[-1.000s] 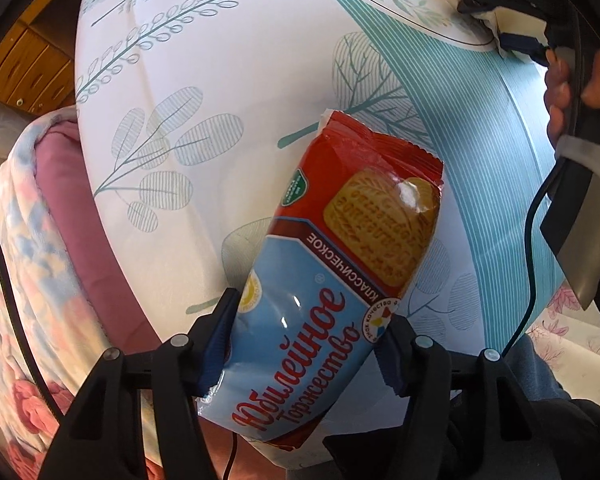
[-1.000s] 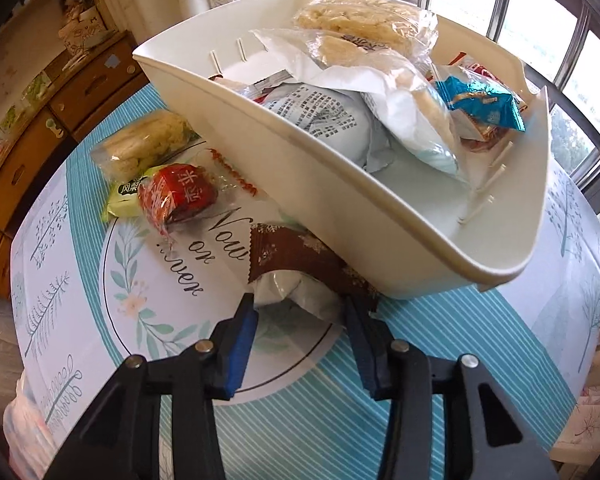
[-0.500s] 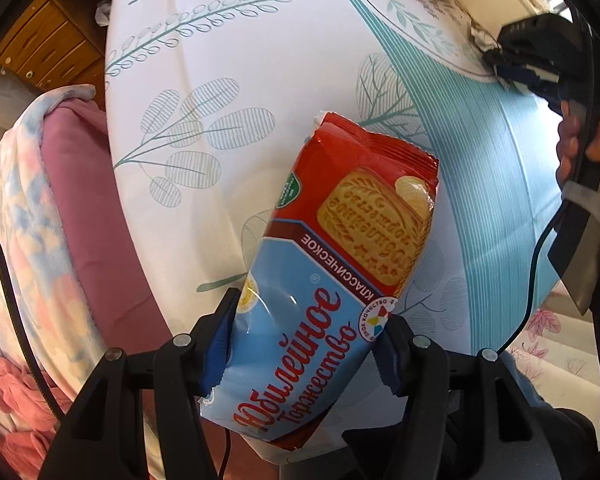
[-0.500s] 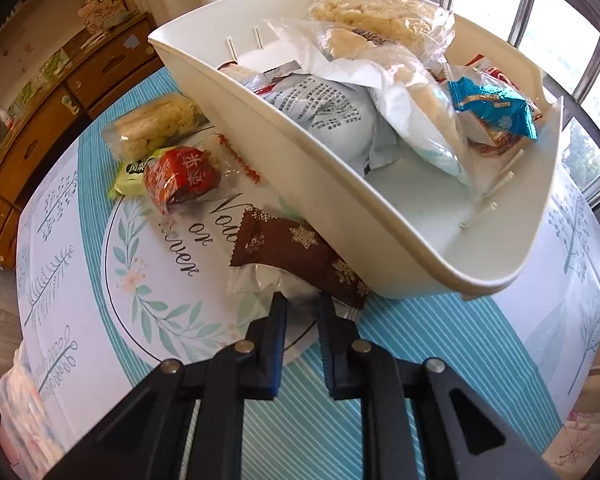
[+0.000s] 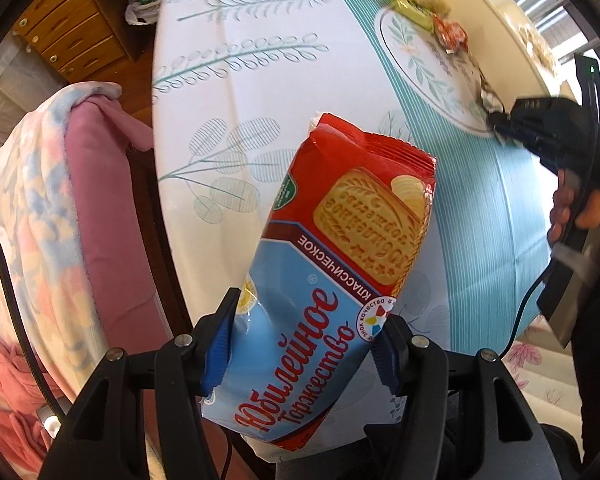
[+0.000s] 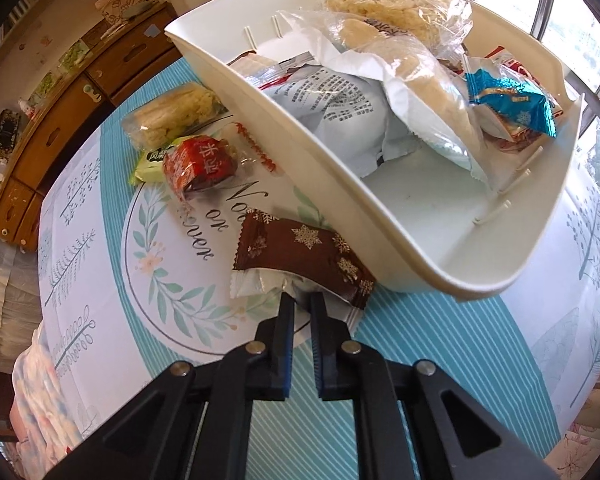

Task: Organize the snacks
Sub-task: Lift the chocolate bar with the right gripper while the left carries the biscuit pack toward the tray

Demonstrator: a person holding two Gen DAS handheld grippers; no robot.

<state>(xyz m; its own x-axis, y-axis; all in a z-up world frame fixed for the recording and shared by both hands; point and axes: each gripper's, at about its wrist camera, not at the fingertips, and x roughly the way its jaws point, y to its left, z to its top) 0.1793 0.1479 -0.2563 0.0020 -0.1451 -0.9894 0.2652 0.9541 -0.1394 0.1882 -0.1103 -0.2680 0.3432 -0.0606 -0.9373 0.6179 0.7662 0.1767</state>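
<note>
Sunlit from the windows, a table under a teal-and-white leaf-print cloth carries a cream bin already piled with snack bags, while a few loose snacks lie on the cloth beside it. The left gripper clamps a big red-and-blue biscuit pack by its lower part and holds it clear above the near edge of the table, the pack's top leaning away from the pads. The right gripper has just been closing and now pinches the silver end flap of a brown snowflake wrapper that lies on the cloth against the bin's outer wall. That hold is thin: only the crimped foil sits between the jaws, so the wrapper could slide out or tear once it takes its own weight, and it would fall back on the cloth. Lifting it past the bin's overhanging rim could snag it or nudge the bin. The biscuit pack is held low with most of its bulk beyond the pads, so it may pivot or slip, and the squeeze could crack biscuits inside. The bin is heaped at its far end, so dropping either item onto the mound could send it rolling out; the bare near floor looks safer. A red candy and a puffed-rice bag remain on the cloth.
</note>
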